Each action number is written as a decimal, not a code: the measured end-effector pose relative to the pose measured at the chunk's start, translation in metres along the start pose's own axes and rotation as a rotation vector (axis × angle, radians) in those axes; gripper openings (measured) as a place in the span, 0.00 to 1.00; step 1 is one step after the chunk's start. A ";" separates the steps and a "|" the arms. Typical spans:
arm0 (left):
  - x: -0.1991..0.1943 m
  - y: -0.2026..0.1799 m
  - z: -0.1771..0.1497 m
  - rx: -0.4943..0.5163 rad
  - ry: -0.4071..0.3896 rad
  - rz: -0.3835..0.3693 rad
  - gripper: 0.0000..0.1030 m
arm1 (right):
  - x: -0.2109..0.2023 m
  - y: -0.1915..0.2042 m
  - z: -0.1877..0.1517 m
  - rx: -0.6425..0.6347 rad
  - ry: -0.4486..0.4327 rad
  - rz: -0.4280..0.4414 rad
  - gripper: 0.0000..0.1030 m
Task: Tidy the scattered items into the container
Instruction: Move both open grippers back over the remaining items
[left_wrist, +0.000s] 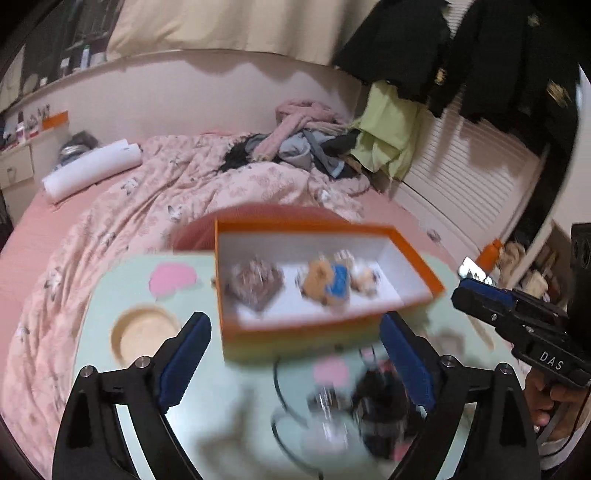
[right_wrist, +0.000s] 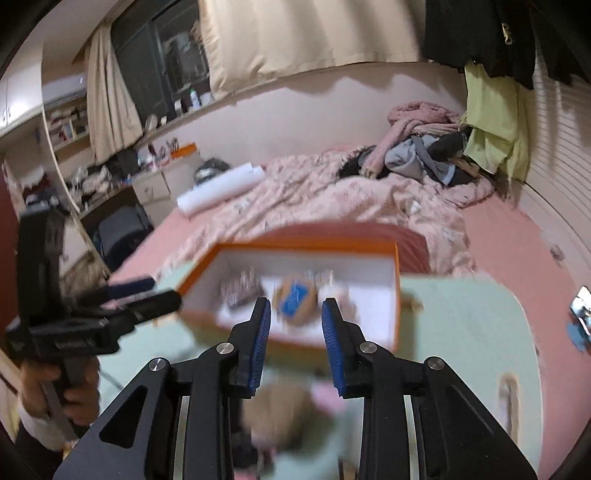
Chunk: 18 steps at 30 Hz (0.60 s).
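Note:
An orange box (left_wrist: 413, 258) with a white inside stands on a pale green table (left_wrist: 110, 288). It holds a brown wrapped item (left_wrist: 255, 280), a tan plush in blue (left_wrist: 328, 280) and a small tan item (left_wrist: 364, 278). My left gripper (left_wrist: 295, 347) is open and empty, its jaws spread wide at the box's near wall. Blurred dark and clear items (left_wrist: 376, 410) lie on the table below it. In the right wrist view the box (right_wrist: 395, 295) lies ahead and my right gripper (right_wrist: 295, 321) is open and empty over a blurred tan item (right_wrist: 284, 410). The right gripper also shows in the left wrist view (left_wrist: 476, 291).
A round wooden dish (left_wrist: 144, 332) and a pink shape (left_wrist: 173, 278) lie on the table's left. Behind the table is a bed with a pink quilt (left_wrist: 177, 192), a white roll (left_wrist: 92, 170) and a clothes pile (left_wrist: 306, 140). A white slatted wall (left_wrist: 461, 173) is at right.

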<state>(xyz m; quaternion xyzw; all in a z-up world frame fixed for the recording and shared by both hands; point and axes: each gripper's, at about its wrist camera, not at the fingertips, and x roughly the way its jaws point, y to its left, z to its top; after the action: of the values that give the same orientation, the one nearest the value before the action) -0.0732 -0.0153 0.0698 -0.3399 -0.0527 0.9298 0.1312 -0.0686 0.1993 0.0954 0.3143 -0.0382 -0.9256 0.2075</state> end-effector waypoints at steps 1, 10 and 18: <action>-0.004 -0.002 -0.011 0.006 0.008 0.000 0.90 | -0.005 0.004 -0.012 -0.013 0.008 -0.007 0.38; -0.028 -0.017 -0.095 0.089 0.026 0.138 0.90 | -0.022 0.021 -0.095 -0.121 0.067 -0.132 0.64; -0.011 -0.022 -0.115 0.109 0.067 0.216 0.91 | -0.003 0.015 -0.120 -0.117 0.147 -0.196 0.64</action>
<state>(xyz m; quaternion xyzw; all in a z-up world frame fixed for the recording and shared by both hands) 0.0137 0.0037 -0.0066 -0.3668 0.0391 0.9281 0.0505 0.0103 0.1943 0.0042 0.3708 0.0618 -0.9166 0.1363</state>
